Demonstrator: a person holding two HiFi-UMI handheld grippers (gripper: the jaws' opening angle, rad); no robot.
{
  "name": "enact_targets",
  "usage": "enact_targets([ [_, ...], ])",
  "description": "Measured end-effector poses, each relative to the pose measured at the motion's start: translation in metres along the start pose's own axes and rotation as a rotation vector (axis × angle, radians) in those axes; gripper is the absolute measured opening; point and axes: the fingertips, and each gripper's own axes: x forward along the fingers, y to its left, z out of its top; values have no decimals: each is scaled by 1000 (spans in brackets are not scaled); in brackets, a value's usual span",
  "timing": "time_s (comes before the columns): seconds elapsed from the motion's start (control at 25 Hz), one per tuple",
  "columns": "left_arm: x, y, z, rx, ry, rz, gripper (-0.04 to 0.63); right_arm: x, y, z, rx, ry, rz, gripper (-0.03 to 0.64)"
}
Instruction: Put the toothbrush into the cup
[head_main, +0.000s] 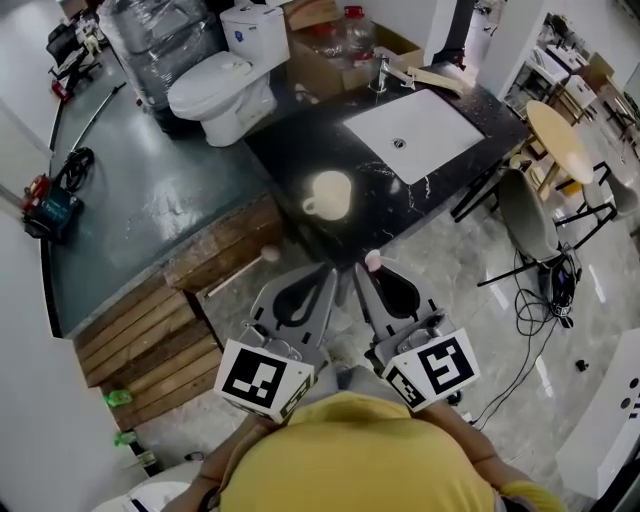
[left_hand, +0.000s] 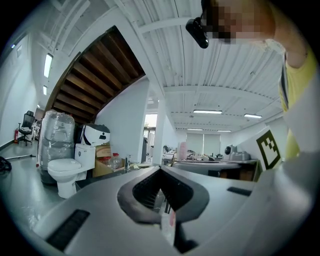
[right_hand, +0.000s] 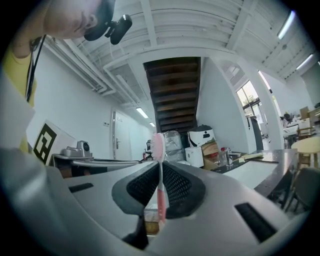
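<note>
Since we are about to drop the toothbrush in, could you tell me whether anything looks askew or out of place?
Nothing stands out. The cup stands upright on the black counter, and the pink toothbrush is clamped upright in the right gripper, bristles up.

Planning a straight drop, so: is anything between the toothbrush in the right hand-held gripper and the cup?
Nothing visible. The right hand-held gripper holds the toothbrush near the counter's edge. The cup stands alone on bare black counter beyond it.
</note>
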Motion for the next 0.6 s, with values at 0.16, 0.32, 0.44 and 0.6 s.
enact_targets([
  [0.16, 11, 8, -1, -4, 9, 3, 5, 9, -9, -1, 9, 5, 2, 35],
  [0.32, 25, 20, -1, -2, 16, -5, 5, 24, -21, 1, 10, -1, -5, 35],
  [0.44, 37, 32, 0, -1, 23, -12, 5, 38, -29, 4, 8, -2, -6, 35],
  [0.6, 54, 45, 2, -6, 33, -26, 5, 56, -42, 9, 7, -1, -12, 35],
])
